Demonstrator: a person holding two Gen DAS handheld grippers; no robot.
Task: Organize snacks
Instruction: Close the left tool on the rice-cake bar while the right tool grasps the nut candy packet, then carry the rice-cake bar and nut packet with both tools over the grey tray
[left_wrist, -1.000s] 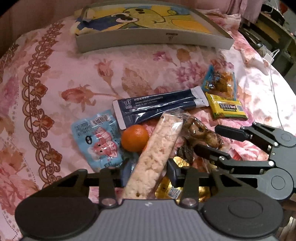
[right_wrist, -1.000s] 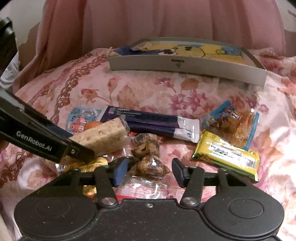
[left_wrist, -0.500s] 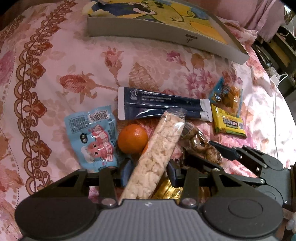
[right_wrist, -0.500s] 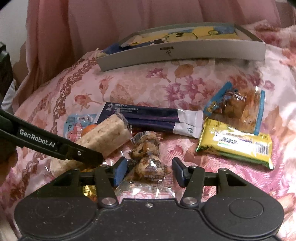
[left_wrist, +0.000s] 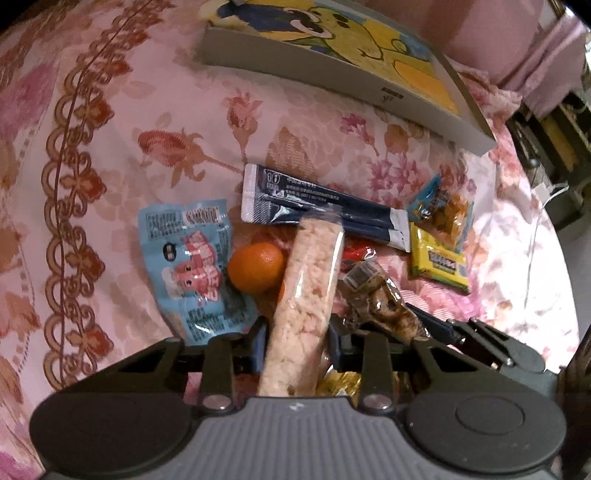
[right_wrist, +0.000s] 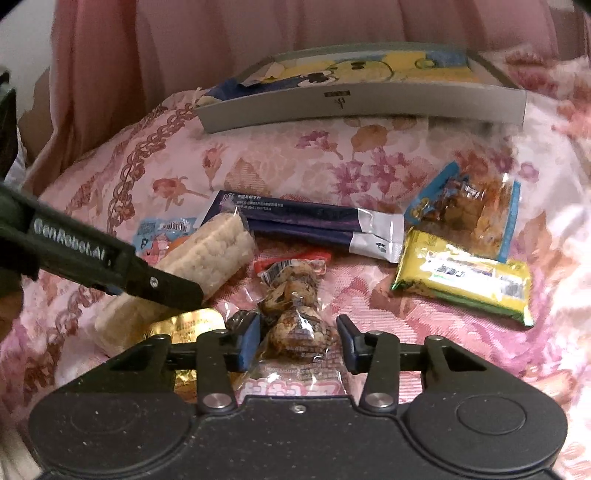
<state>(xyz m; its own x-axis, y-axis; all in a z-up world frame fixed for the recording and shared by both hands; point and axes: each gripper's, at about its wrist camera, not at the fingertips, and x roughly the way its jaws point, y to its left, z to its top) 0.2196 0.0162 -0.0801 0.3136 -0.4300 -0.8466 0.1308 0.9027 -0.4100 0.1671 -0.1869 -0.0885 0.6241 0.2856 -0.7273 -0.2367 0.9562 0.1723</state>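
only cartoon sheet in box

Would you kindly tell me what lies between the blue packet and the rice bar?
A tangerine, touching both the blue packet and rice bar, clearest in the left wrist view.

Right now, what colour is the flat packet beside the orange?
Light blue with pink cartoon print; left wrist view shows it best.

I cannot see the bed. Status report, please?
Left gripper shut on rice bar. Right gripper open around brown snack pack. Tray beyond.
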